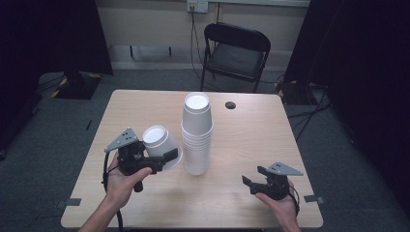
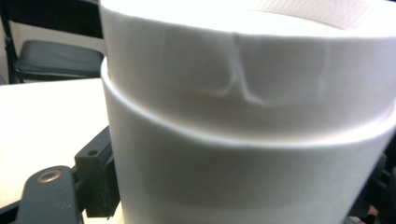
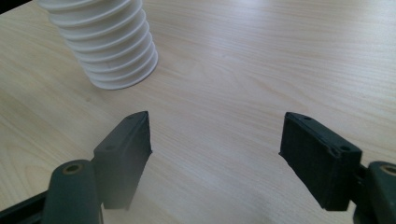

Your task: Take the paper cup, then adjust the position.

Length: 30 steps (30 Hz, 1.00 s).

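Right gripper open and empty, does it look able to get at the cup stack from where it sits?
Probably yes. The right gripper has its jaws spread with nothing between them, and bare table lies between it and the cup stack. The left gripper, holding a cup, is on the stack's far side.

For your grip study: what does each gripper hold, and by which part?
The left gripper clamps a white cup across its side wall near the rim. The right gripper is open over the table, holding nothing.

Light wood surface [image 1: 251,145], nothing fancy

A tall stack of white foam cups [image 1: 197,135] stands upside down near the middle. There's a small dark round hole [image 1: 230,105] toward the far edge, and bits of tape [image 1: 72,202] at the near corners.
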Motion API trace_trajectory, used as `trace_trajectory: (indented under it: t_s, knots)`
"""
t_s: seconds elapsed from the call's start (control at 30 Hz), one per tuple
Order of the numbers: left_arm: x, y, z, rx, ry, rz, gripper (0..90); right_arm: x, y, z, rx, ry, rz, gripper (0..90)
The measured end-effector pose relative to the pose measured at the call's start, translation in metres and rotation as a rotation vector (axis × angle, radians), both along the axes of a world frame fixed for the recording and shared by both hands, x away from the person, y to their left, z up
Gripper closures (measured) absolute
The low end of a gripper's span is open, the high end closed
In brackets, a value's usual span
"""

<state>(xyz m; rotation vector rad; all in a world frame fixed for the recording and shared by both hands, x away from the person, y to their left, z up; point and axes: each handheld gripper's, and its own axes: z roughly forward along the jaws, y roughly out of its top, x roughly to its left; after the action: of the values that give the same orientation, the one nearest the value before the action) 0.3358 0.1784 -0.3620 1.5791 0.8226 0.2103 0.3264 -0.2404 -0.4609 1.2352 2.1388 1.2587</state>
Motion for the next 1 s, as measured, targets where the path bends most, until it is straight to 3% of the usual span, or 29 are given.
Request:
trace_trajectory:
  t_s: [0.53, 0.8, 1.0]
  knots:
    - [-0.002, -0.012, -0.038, 0.023, 0.143, -0.044, 16.1, -0.006, 0.017, 0.006, -0.001, -0.032, 0.072, 30.1]
    - [-0.003, -0.019, -0.048, 0.032, 0.185, -0.059, 16.2, -0.012, 0.023, 0.010, 0.004, -0.036, 0.109, 30.0]
    - [-0.005, -0.023, -0.051, 0.006, 0.222, -0.077, 16.2, -0.018, 0.039, 0.015, 0.007, -0.048, 0.156, 29.5]
